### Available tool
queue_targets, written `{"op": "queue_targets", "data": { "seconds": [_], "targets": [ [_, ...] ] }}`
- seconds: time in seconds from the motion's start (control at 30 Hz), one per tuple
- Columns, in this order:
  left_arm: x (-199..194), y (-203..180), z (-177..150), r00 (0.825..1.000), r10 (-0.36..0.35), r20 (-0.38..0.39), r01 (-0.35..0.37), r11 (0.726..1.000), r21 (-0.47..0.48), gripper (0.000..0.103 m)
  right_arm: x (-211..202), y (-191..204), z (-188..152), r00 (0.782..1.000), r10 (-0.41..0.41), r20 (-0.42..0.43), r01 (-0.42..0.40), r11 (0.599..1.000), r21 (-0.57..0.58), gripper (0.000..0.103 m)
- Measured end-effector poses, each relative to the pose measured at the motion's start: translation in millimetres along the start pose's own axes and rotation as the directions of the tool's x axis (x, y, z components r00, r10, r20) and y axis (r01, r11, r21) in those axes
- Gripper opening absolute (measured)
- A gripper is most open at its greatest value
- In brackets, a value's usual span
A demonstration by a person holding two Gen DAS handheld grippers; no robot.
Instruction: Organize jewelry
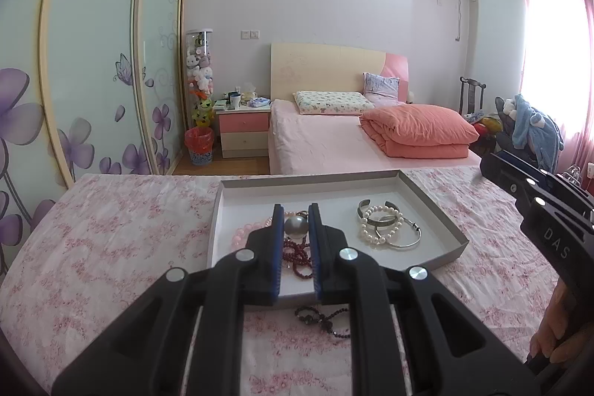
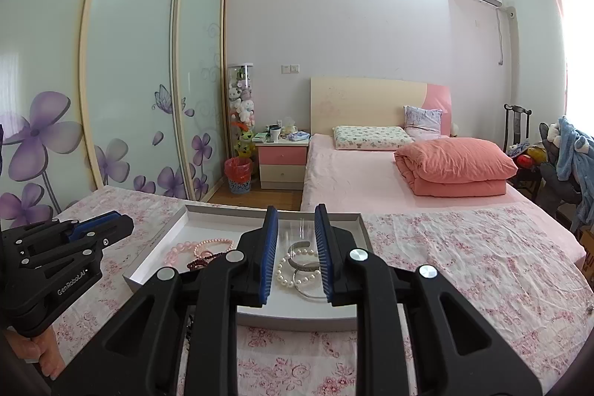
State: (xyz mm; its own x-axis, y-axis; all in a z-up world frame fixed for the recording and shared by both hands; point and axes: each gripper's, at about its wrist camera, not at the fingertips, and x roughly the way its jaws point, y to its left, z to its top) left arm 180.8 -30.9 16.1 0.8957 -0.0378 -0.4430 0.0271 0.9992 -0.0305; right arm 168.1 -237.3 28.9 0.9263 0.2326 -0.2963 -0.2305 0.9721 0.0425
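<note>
A shallow grey-and-white tray [image 1: 308, 179] [image 2: 222, 210] lies on the flowered cloth. On its right side are a white pearl bracelet [image 1: 382, 225] [image 2: 293, 270], a silver cuff [image 1: 375, 206] and a silver bangle [image 1: 404, 236]. On its left are pink beads [image 1: 241, 234] [image 2: 208, 245] and dark red beads [image 1: 297, 253]. My left gripper [image 1: 296, 210] [image 2: 128, 221] hovers over the tray, shut on a grey pearl ball [image 1: 295, 227]. My right gripper [image 2: 296, 214] [image 1: 486, 164] hangs above the pearl bracelet, with a faint clear piece [image 2: 302, 229] pinched between its pads.
A dark bead bracelet [image 1: 323, 318] lies on the cloth in front of the tray's near edge. The flowered cloth [image 1: 111, 247] spreads to both sides of the tray. A bed with a folded orange quilt [image 2: 453, 169] stands behind, and a wardrobe [image 2: 130, 62] on the left.
</note>
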Motion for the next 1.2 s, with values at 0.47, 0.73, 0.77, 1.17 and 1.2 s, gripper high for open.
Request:
{"op": "queue_targets", "data": {
  "seconds": [0.47,0.73,0.77,1.17,1.2],
  "targets": [
    [36.6,10.6,6.6,0.998,-0.049,-0.048,0.046,0.997,-0.056,0.014,32.1,-13.4,-6.3,0.995,0.039,-0.096,-0.035,0.998,0.043,0.020],
    [52.6,31.1,3.1,0.994,-0.069,-0.089,0.058,0.990,-0.129,0.014,52.9,-37.7,-42.2,0.933,0.098,-0.346,-0.066,0.993,0.101,0.012],
    [51.9,31.8,3.0,0.994,-0.068,-0.085,0.057,0.990,-0.130,0.014,59.2,-35.2,-51.6,0.903,0.126,-0.410,-0.091,0.990,0.104,0.017],
    [39.6,34.8,1.5,0.996,-0.057,-0.063,0.050,0.992,-0.116,0.014,95.3,-11.6,-91.1,0.832,0.036,-0.554,-0.052,0.999,-0.013,0.023],
    [38.1,35.2,1.5,0.997,-0.058,-0.060,0.051,0.992,-0.117,0.014,93.2,-13.1,-91.5,0.828,0.040,-0.560,-0.051,0.999,-0.004,0.023]
  ]
}}
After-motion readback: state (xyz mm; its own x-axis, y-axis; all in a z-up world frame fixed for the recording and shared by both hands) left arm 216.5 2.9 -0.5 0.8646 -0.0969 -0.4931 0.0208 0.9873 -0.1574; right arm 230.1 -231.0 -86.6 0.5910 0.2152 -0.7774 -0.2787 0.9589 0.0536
